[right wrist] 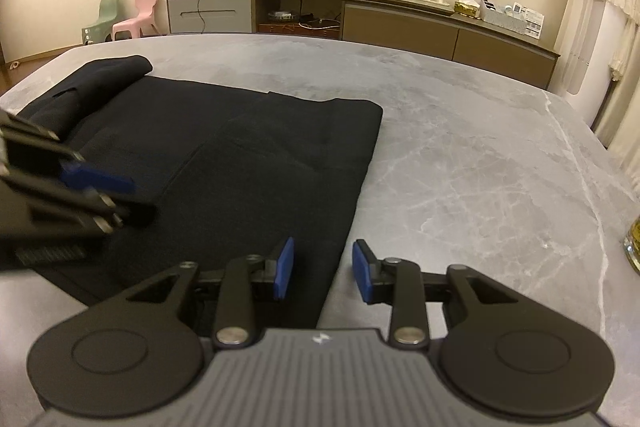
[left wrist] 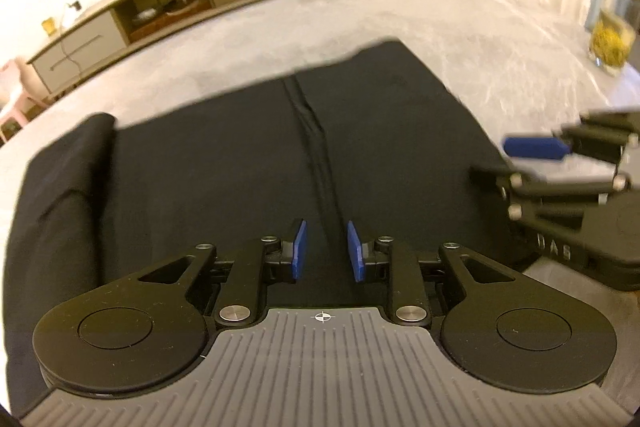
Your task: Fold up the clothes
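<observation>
My left gripper hovers, jaws apart and empty, over black trousers spread flat on the grey marble table; my right gripper, also parted and empty, straddles their right edge. Pinching one layer could drag it askew. A glass stands far right.

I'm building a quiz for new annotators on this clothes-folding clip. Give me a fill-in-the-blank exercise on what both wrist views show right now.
1. The garment lying on the grey marble table is ____ in colour.
2. Both the left gripper and the right gripper have their jaws ____, holding nothing.
3. The pads on the gripper fingers are ____ in colour.
4. Beside the green child's chair stands another chair coloured ____.

Missing words: black; open; blue; pink
</observation>
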### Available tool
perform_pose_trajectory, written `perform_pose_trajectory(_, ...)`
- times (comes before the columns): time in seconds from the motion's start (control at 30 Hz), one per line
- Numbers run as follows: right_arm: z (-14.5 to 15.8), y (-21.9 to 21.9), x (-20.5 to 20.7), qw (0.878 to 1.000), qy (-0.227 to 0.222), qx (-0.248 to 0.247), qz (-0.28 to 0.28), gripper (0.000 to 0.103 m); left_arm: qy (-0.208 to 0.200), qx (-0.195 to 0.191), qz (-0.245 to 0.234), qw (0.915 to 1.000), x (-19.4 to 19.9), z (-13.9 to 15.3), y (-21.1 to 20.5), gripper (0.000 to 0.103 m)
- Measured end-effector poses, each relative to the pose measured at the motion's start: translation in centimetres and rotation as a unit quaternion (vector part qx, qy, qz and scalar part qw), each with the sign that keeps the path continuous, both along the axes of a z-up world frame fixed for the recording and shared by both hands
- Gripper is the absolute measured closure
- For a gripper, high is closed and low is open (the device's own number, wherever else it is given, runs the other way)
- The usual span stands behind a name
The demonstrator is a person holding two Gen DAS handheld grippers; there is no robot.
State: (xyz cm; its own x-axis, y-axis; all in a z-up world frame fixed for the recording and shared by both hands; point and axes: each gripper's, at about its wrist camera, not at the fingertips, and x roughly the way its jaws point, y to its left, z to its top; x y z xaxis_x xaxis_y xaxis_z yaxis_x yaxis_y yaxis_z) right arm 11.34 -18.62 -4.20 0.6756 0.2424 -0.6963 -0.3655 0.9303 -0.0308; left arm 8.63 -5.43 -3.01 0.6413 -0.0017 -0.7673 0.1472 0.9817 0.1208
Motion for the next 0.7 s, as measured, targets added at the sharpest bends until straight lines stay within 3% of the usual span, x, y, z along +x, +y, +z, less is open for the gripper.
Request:
perform_pose_trajectory(0.07, 0.2, -0.2, -0.4, 1.000, -0.002, -0.003, -0.012, 0.047, -0.017, -0.017, 0.001, 0.9997, 0.4, 1.9, 0.3, 0.086)
perform_pose_trajectory(0.1, 0.4, -0.2, -0.7, 1.000, -0.003, -0.004, -0.019, 0.040, -0.024, -0.026, -0.001, 0.9994, 0.7, 2.9, 0.2, 0.081)
perform_pose_trajectory(0.2, 0.5, 0.0, -1.8, 1.000, -0.003, -0.011, -0.028, 0.039, -0.024, -0.042, -0.036, 0.9982, 2.9, 5.3, -1.4, 0.060)
perform_pose_trajectory(0.23, 0.2, 0.2, -2.0, 1.000, 0.003, -0.012, -0.028, 0.042, -0.021, -0.043, -0.051, 0.9975, 3.7, 5.8, -2.3, 0.060)
perform_pose_trajectory(0.27, 0.1, 0.5, -2.2, 1.000, 0.004, -0.010, -0.022, 0.055, -0.018, -0.039, -0.063, 0.9971, 4.6, 6.0, -3.2, 0.057)
perform_pose_trajectory(0.3, 0.0, 0.7, -2.5, 1.000, 0.002, -0.007, -0.013, 0.085, -0.008, -0.035, -0.077, 0.9964, 5.6, 5.9, -4.4, 0.055)
perform_pose_trajectory(0.33, 0.0, 1.1, -2.8, 1.000, -0.008, -0.014, -0.009, 0.097, 0.005, -0.033, -0.090, 0.9954, 6.4, 5.5, -5.5, 0.055)
perform_pose_trajectory(0.43, 0.5, 2.7, -4.3, 0.996, -0.070, -0.054, 0.010, 0.098, 0.053, -0.033, -0.140, 0.9881, 8.5, 3.9, -8.6, 0.054)
perform_pose_trajectory(0.53, 1.1, 3.7, -5.6, 0.991, -0.112, -0.058, 0.037, 0.098, 0.077, -0.018, -0.158, 0.9843, 9.6, 2.1, -9.7, 0.055)
perform_pose_trajectory(0.57, 1.2, 4.0, -6.0, 0.989, -0.126, -0.062, 0.045, 0.098, 0.082, -0.013, -0.160, 0.9837, 9.8, 1.6, -9.7, 0.062)
perform_pose_trajectory(0.6, 1.3, 4.3, -6.3, 0.987, -0.139, -0.067, 0.054, 0.098, 0.083, -0.010, -0.159, 0.9836, 10.0, 1.2, -9.5, 0.098)
perform_pose_trajectory(0.7, 1.9, 4.6, -6.6, 0.986, -0.149, -0.030, 0.073, 0.098, 0.052, -0.027, -0.144, 0.9878, 9.2, 2.0, -6.9, 0.103)
